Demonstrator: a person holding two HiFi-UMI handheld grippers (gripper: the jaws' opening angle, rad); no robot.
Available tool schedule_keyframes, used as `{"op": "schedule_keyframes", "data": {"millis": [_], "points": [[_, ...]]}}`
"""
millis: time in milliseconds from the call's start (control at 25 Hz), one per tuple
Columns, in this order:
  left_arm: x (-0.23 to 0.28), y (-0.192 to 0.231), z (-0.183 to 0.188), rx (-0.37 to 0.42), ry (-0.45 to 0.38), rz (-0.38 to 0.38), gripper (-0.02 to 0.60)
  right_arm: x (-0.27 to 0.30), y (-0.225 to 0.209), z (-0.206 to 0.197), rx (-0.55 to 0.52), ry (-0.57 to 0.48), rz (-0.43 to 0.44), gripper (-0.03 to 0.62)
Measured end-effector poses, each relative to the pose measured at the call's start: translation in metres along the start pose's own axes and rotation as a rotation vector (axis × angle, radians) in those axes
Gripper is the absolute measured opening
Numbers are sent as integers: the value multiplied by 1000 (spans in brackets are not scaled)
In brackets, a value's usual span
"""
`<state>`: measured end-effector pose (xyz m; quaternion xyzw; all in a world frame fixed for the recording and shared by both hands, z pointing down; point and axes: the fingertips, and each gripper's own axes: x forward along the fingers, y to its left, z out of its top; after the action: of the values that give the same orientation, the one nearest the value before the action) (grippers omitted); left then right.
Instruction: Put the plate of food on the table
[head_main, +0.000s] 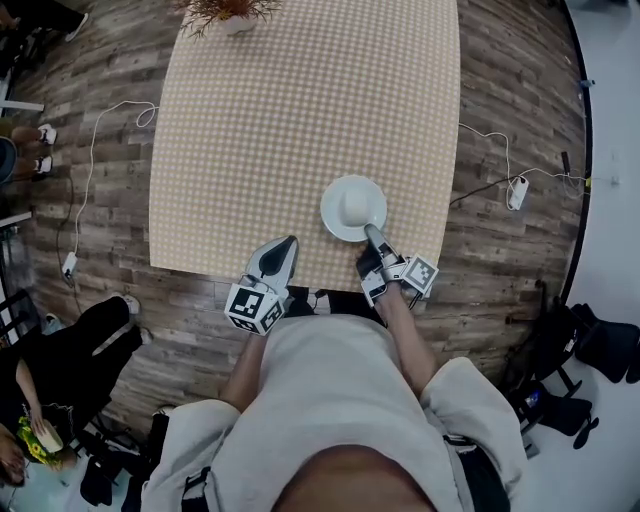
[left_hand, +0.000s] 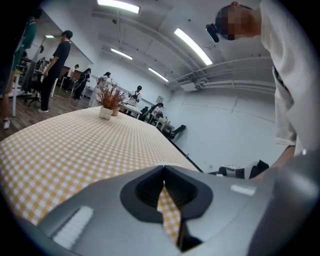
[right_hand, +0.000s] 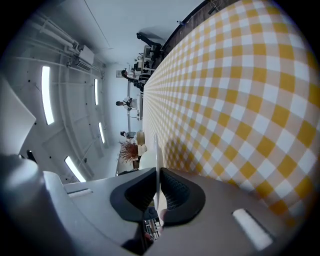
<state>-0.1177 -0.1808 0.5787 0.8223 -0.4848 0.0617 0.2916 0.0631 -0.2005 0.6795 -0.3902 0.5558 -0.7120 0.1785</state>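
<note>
The counter (head_main: 250, 150), covered in a yellow-and-white checked cloth (left_hand: 65, 150), fills the middle of the head view, with a potted plant (head_main: 225, 12) at its far end and the rest of its top bare. The white plate (head_main: 340, 228) sits over the cloth close to the near edge, toward the person's right. No view settles whether it rests on the cloth or hangs just above it. The right gripper (head_main: 372, 235) reaches in over that near edge and has the plate by its near rim. Its own view shows the fingers (right_hand: 175, 192) pinching the thin rim (right_hand: 156, 150), which is seen edge-on between them. The left gripper (head_main: 276, 256) hangs beside it at the counter's edge, apart from the plate, with its fingers (left_hand: 145, 190) pressed together at the tips and nothing between them. The food (head_main: 355, 203), a pale mound, sits in the middle of the plate. The step in hand looks like the set-down itself. The next move calls for the plate to be flat and level on the cloth before the right fingers part, then a straight pull back so the rim is not dragged toward the edge.
</note>
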Motion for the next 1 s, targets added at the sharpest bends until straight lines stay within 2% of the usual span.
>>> {"op": "schedule_keyframes", "data": {"millis": [400,1000], "points": [[6,5,1,-6,12,4,9,26,6,37,-21,-26,7,21],[6,-5,-15,-38,49,-10,11,102,36,126,-82,-91,37,21]]}}
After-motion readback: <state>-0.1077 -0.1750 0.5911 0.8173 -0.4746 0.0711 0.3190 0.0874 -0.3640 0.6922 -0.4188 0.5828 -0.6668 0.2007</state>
